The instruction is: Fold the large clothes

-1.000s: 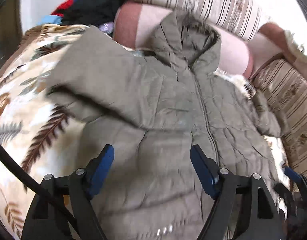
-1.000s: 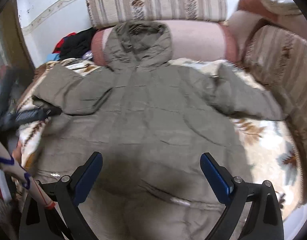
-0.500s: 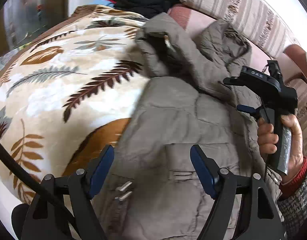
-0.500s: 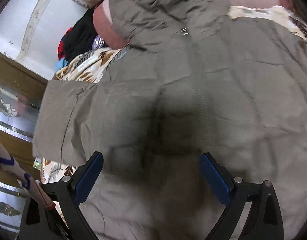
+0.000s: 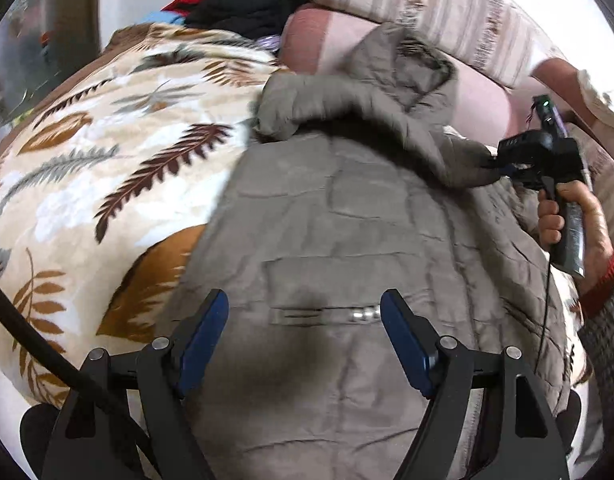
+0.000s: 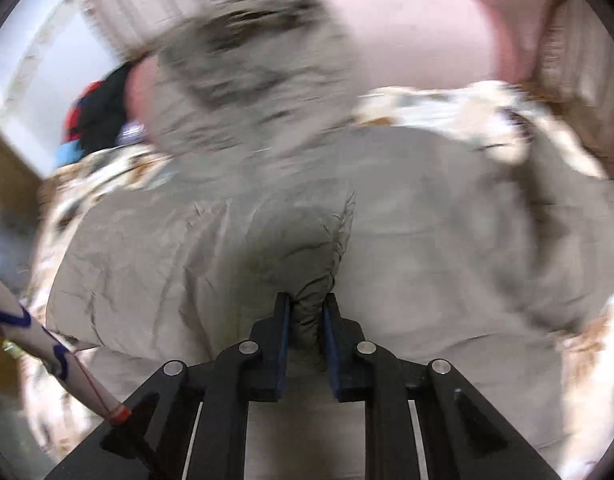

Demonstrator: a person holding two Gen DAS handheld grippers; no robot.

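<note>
A leaf-patterned blanket (image 5: 107,168) is spread over the bed, with a pink bolster (image 5: 307,40) and a striped cushion (image 5: 447,4) at its far edge; a heap of dark and red clothes (image 5: 235,8) is seen beyond the blanket's corner. Nothing is found lying on top of the garment.

An olive-grey padded jacket (image 5: 327,220) is laid front-up on the blanket, its hood (image 5: 407,60) resting against the bolster. One sleeve (image 5: 347,108) is drawn across the chest — quilted seams and a pocket flap are visible on the body.

The left gripper (image 5: 305,336) is held low over the jacket's lower front, jaws apart, nothing between them. The right gripper (image 6: 305,320) is pointed down at the jacket, its jaws closing with a pinched fold of the sleeve's fabric between the pads — in the left wrist view it is seen gripped by a hand (image 5: 567,220) at the sleeve's end.
</note>
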